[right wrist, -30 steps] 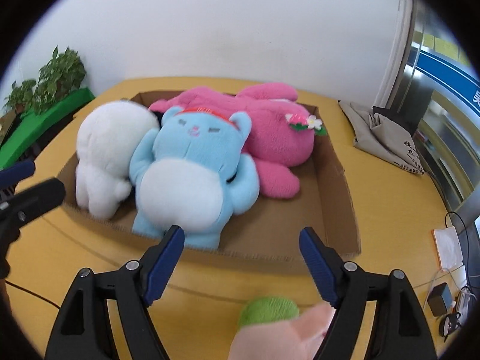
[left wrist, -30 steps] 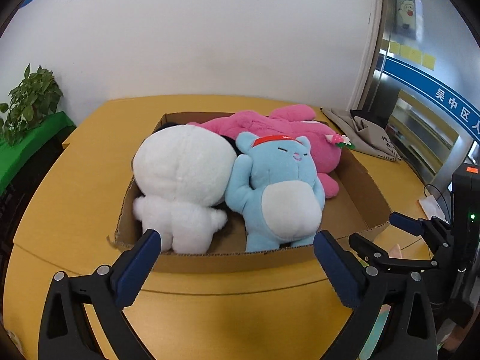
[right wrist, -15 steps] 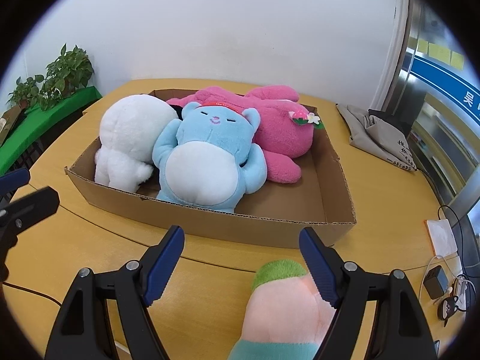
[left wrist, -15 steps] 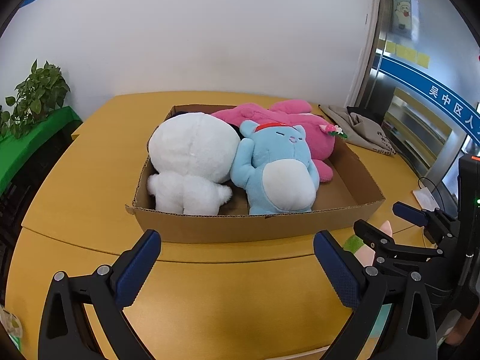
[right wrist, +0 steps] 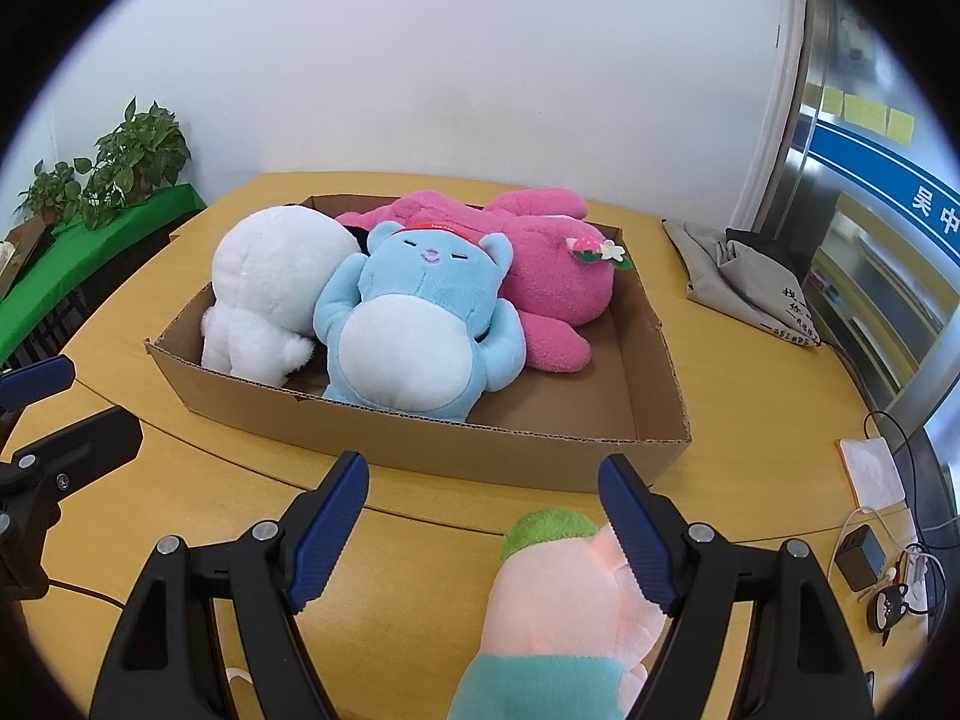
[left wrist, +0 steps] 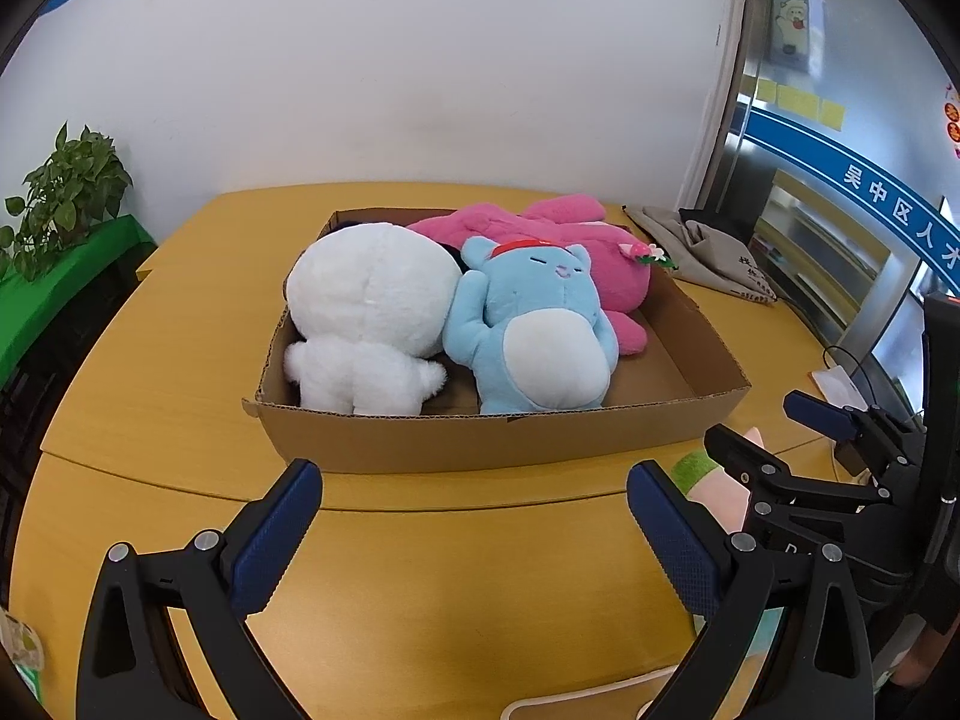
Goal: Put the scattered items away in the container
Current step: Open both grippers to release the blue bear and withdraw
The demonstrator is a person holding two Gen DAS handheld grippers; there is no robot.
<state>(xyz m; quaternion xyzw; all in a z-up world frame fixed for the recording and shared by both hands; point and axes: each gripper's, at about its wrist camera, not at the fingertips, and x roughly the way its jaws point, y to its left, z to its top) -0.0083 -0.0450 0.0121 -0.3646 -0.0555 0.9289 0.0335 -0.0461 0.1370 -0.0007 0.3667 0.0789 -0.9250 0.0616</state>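
A cardboard box (left wrist: 492, 438) (right wrist: 456, 438) on the yellow table holds a white plush (left wrist: 366, 318) (right wrist: 270, 294), a blue plush (left wrist: 534, 330) (right wrist: 414, 330) and a pink plush (left wrist: 600, 264) (right wrist: 540, 276). A peach-pink plush with a green tip and teal base (right wrist: 564, 606) lies on the table in front of the box, between my right gripper's fingers, near the right one; part of it shows in the left wrist view (left wrist: 714, 486). My right gripper (right wrist: 483, 531) is open. My left gripper (left wrist: 474, 534) is open and empty, short of the box's front wall.
A grey cloth bag (left wrist: 702, 258) (right wrist: 750, 282) lies on the table right of the box. Potted plants (left wrist: 60, 204) (right wrist: 120, 162) stand on a green shelf at left. A notepad, charger and cables (right wrist: 870, 510) lie at the table's right edge.
Both grippers have pulled back from the box, which now looks smaller and farther. The peach-pink plush has come further into the right wrist view, between the open fingers.
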